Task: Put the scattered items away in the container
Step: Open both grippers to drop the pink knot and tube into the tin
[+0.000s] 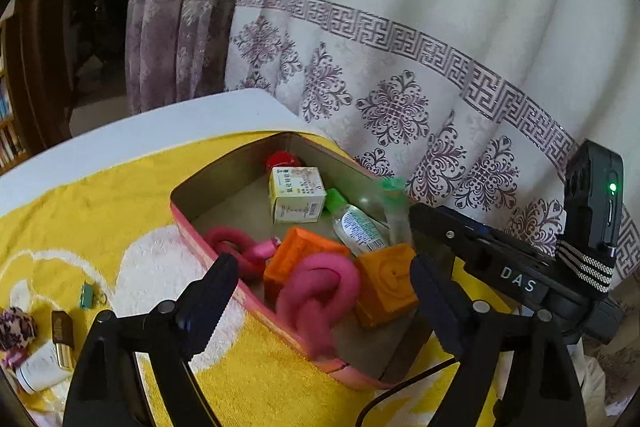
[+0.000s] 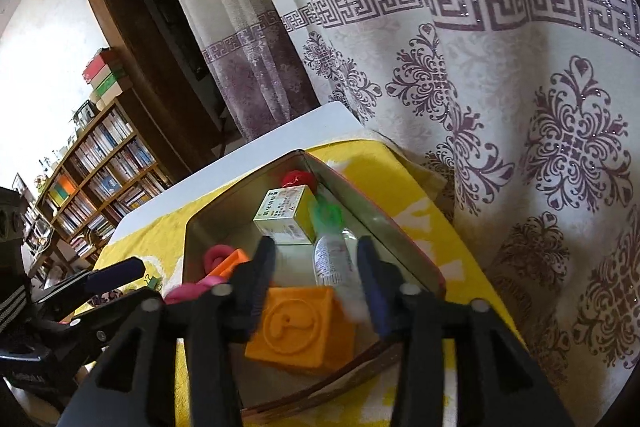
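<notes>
Left wrist view: the left gripper [image 1: 320, 291] hangs over the pink tin box [image 1: 224, 259], fingers spread apart with nothing between them. Below it a pink knotted rope [image 1: 316, 291] looks blurred. In the box lie two orange cubes [image 1: 386, 285], a green-capped bottle [image 1: 356, 223], a small carton [image 1: 298, 195] and a red ball [image 1: 282, 161]. On the yellow towel [image 1: 100, 203], left of the box, stay a binder clip [image 1: 86, 295], a white tube [image 1: 40, 371] and a leopard scrunchie [image 1: 16, 327]. The right gripper [image 2: 320, 279] is also apart, a blurred spray bottle [image 2: 334, 259] between its fingers; contact is unclear.
</notes>
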Tool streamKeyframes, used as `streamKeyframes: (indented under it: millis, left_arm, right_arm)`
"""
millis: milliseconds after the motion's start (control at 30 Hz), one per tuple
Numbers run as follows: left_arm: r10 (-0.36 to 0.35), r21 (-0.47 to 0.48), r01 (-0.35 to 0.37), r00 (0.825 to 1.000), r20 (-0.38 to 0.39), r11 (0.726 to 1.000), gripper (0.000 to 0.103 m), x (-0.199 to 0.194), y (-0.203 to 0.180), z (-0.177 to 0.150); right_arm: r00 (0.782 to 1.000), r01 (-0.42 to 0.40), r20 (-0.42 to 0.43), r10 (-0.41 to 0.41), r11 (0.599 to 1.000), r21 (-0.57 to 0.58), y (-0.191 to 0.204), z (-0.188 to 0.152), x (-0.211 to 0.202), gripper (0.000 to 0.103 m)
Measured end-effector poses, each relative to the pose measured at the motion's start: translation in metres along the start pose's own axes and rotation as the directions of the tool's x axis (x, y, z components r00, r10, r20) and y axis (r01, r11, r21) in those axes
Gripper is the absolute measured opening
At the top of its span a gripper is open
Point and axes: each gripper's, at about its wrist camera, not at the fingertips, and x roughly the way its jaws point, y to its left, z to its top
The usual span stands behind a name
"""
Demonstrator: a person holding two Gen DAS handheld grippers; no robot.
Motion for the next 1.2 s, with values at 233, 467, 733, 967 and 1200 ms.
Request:
streamKeyframes:
  millis: [233, 467, 733, 967, 1200]
  left_arm:
    - [0.025, -0.057, -0.025, 1.000, -0.007, 0.998, 0.089, -0.004, 0.016, -0.003]
    - [0.037, -0.044, -0.036, 0.999, 0.004, 0.998, 0.089, -0.015, 0.016, -0.007]
    - [0.062, -0.055, -0.061, 0.998, 0.020, 0.997, 0.089, -0.032, 0.029, -0.012]
    - [0.118, -0.090, -0.114, 0.993, 0.033, 0.989, 0.089, -0.058, 0.056, -0.024]
    - [0.196, -0.147, -0.187, 0.979, 0.048, 0.971, 0.089, -0.090, 0.094, -0.047]
  right_arm:
    - [1.000, -0.003, -0.004, 0.003, 1.000, -0.003, 0.003, -0.003, -0.001, 0.049]
    - [1.000, -0.001, -0.002, 0.001, 1.000, 0.001, 0.008, -0.005, -0.004, 0.049]
    - [1.000, -0.020, -0.005, 0.020, 1.000, -0.017, 0.025, -0.007, -0.005, 0.049]
    - [0.999, -0.049, -0.007, 0.049, 0.998, -0.049, 0.049, -0.011, -0.007, 0.049]
    - [0.996, -0.083, -0.026, 0.081, 0.994, -0.069, 0.074, -0.020, -0.004, 0.049]
